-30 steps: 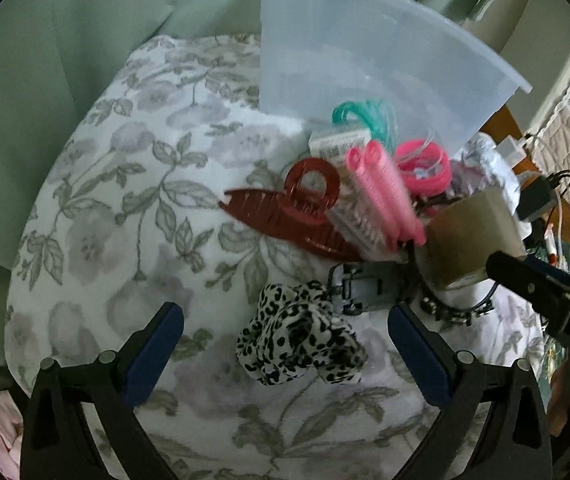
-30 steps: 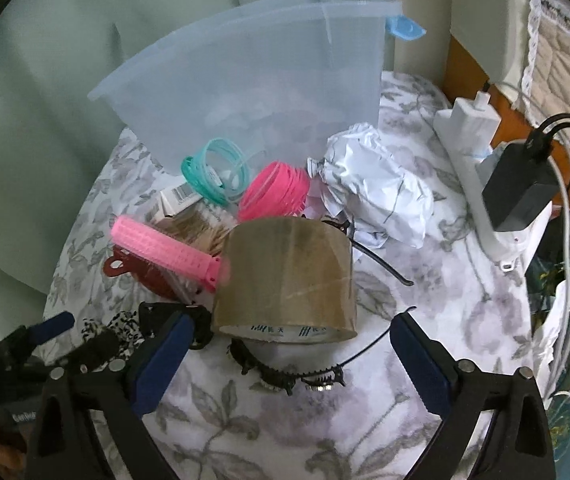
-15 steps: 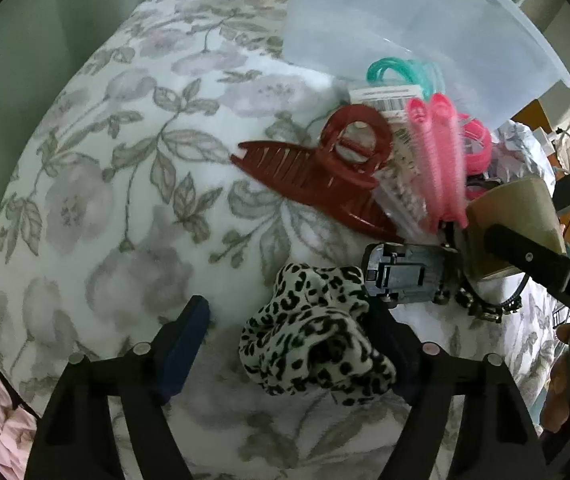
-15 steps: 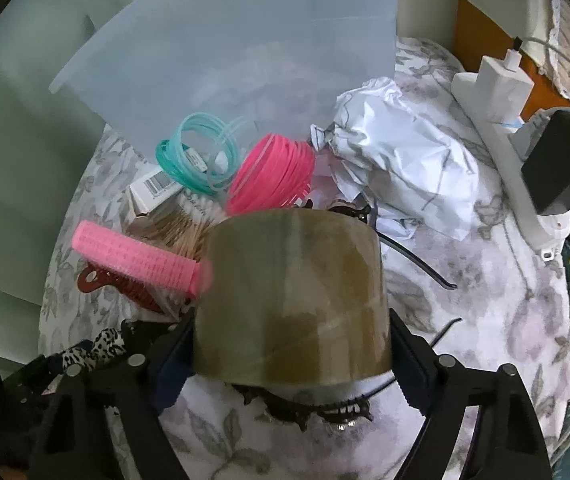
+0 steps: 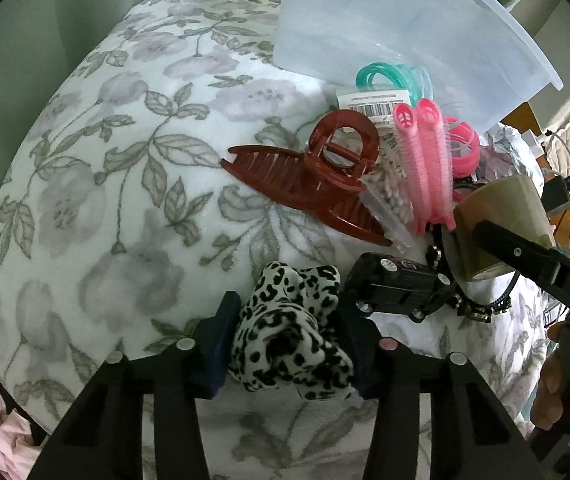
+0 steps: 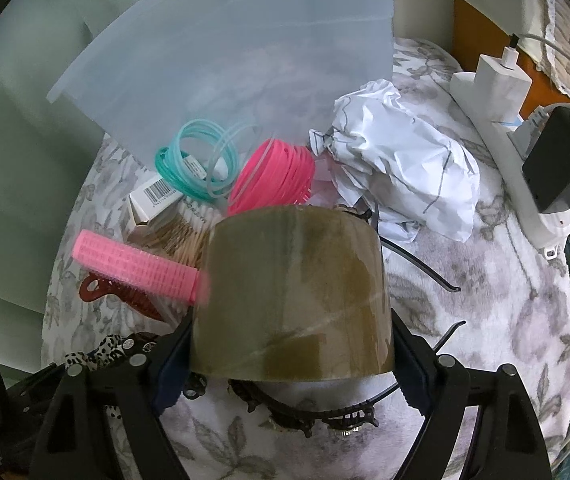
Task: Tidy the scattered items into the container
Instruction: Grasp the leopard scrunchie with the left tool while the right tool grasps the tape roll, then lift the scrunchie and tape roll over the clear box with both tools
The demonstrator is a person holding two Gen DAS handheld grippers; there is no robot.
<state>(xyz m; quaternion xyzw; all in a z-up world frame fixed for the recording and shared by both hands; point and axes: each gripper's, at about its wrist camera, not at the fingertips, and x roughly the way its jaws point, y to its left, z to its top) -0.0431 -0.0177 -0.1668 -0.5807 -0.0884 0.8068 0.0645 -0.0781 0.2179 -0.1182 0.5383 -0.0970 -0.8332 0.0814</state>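
My left gripper [image 5: 285,344] is shut on a leopard-print scrunchie [image 5: 289,332] on the floral blanket [image 5: 105,184]. My right gripper [image 6: 291,356] is shut on a brown tape roll [image 6: 293,292], which also shows in the left wrist view [image 5: 501,216]. The translucent container [image 6: 245,60] stands behind the pile, also in the left wrist view [image 5: 397,28]. Scattered items lie in front of it: a red claw clip [image 5: 317,184], pink hair rollers [image 5: 429,160], teal bands [image 6: 197,164], pink bands [image 6: 273,176], a black toy car [image 5: 401,288] and a black headband [image 6: 325,420].
Crumpled white paper [image 6: 401,160] lies right of the pile. A white power strip [image 6: 501,120] with a black adapter [image 6: 561,164] lies at the right edge. A small barcoded box [image 6: 153,200] and cotton swabs [image 5: 389,204] sit in the pile. Green curtain [image 5: 45,20] hangs behind.
Both grippers have moved forward and closed: the left on the scrunchie, the right on the tape roll. The jaws were wide open a second ago.
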